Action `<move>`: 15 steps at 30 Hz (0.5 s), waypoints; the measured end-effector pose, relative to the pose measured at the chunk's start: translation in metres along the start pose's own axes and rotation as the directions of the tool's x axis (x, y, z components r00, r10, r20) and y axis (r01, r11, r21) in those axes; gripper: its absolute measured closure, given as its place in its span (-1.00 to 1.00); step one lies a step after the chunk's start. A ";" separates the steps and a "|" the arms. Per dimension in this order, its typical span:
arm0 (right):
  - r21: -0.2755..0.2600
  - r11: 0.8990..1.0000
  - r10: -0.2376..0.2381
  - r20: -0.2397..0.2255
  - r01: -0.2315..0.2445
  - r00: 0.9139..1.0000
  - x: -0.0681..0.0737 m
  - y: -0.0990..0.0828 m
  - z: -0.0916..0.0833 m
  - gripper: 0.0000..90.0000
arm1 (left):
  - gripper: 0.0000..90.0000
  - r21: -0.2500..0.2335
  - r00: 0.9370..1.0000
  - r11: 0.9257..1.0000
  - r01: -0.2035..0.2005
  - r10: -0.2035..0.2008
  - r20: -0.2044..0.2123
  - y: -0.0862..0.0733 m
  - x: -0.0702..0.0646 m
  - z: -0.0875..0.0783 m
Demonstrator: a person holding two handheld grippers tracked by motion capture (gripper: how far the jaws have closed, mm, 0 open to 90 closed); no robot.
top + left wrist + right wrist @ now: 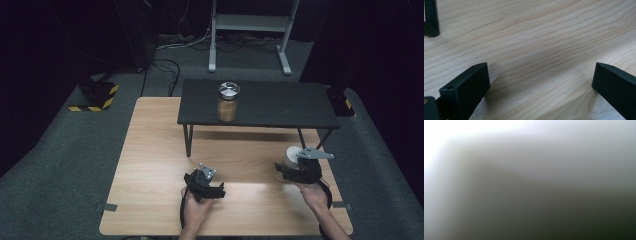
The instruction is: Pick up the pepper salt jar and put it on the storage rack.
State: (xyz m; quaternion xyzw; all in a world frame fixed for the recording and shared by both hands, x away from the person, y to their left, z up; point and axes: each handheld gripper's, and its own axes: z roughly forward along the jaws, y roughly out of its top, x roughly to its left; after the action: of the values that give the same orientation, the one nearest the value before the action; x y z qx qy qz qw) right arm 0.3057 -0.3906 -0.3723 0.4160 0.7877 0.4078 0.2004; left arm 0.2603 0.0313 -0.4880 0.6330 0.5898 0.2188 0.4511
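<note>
1. The right tool (289, 170) sits near the right edge of the wooden surface (150, 165), held in the person's right hand (315, 194), which comes in from the bottom of the high view.
2. Its jaws are clamped on a pale, cylinder-shaped container (290, 156), which stands out from the front of the tool on the side away from the person.
3. The grey three-cornered plate (315, 154) on top of the right tool overlaps the container's upper right part in the high view.
4. In the right gripper view there is a close, blurred grey-white mass, bright at the upper left and dark toward the bottom; no detail can be made out.
5. The left tool (539, 82) is near the middle of the surface's near half, well apart from the right one, held in the left hand (196, 210).
6. Its two black jaws stand wide apart in the left gripper view, with bare wood grain between them.
7. A low black shelf (280, 102) stands on thin legs across the far part of the surface.
8. On the shelf's left part stands a glass jar (228, 102) with a silver lid and yellowish-brown contents, well apart from both tools.
</note>
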 end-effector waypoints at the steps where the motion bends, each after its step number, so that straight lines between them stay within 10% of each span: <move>1: 0.000 1.000 -0.001 -0.003 0.001 1.000 -0.001 0.004 -0.002 -0.32 | -0.97 0.000 1.000 1.000 0.000 0.000 0.000 0.000 0.000 0.000; 15: 0.000 1.000 -0.028 -0.035 0.028 0.999 -0.002 0.028 -0.015 -0.32 | -0.97 0.000 1.000 1.000 0.000 0.000 0.000 0.000 0.000 0.000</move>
State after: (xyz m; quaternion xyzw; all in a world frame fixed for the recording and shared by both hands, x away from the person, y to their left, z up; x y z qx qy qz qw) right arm 0.3102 -0.3904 -0.3411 0.3980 0.7969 0.4119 0.1923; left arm 0.2603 0.0314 -0.4880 0.6331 0.5896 0.2189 0.4512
